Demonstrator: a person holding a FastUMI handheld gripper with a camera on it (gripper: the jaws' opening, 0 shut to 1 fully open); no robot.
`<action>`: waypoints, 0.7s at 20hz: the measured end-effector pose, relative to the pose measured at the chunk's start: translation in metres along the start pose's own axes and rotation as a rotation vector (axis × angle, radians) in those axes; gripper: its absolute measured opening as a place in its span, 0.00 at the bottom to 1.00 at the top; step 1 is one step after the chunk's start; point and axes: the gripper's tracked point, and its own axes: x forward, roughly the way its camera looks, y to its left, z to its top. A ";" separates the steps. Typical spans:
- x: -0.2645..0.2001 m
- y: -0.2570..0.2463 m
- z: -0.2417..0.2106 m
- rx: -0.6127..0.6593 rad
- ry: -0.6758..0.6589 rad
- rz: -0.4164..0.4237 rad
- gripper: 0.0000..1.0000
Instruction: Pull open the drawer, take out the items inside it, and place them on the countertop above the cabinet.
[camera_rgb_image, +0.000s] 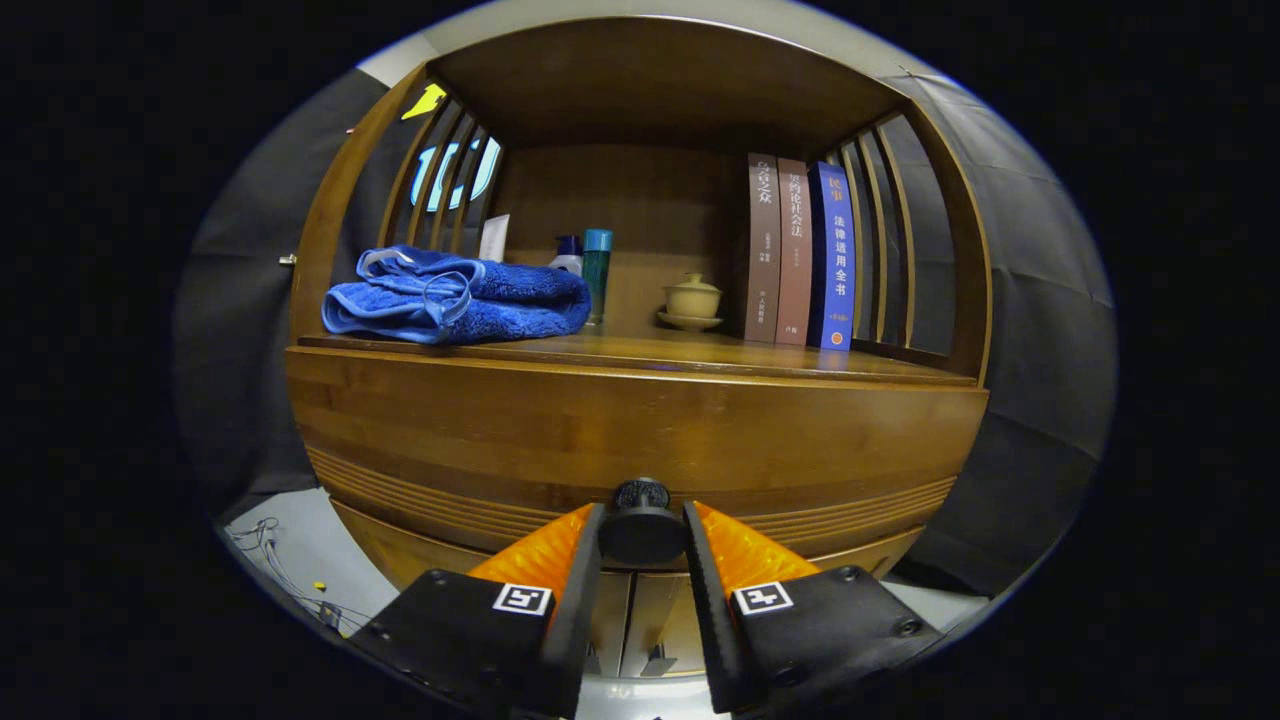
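Gripper (643, 535) closed on the dark round drawer knob (641, 522), one finger pressed against each side of it. Knob set in the middle of the drawer front (640, 440), a broad wooden panel with fine grooves along its lower edge. Drawer flush with the wooden cabinet (330, 230); contents hidden. Lower cabinet doors (630, 610) partly seen below the drawer, between the fingers.

Directly above the drawer, the worktop (700, 355), a wooden surface roofed by the cabinet's upper shelf and flanked by slatted sides. On its left part, near the front edge, a folded blue towel (455, 297) with a lighter blue trim. Behind the towel, toward the back wall, a white card or packet (494, 238) standing upright, a small white bottle with a blue cap (567, 255), and just beside it a taller teal bottle with a light blue cap (597, 270). Right of centre, a pale lidded tea bowl (692, 297) resting on its saucer (690, 321). Further right, three books standing upright and touching: two brown ones (778, 250) and a blue one (832, 255) against the right-hand slats.

Pale floor (300, 560) with thin cables (275, 565) down to the left of the cabinet.
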 end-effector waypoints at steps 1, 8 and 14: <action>0.000 0.000 0.000 0.012 -0.005 -0.001 0.48; -0.021 0.000 -0.004 0.051 0.003 0.025 0.38; -0.077 -0.003 -0.012 0.057 0.007 0.032 0.38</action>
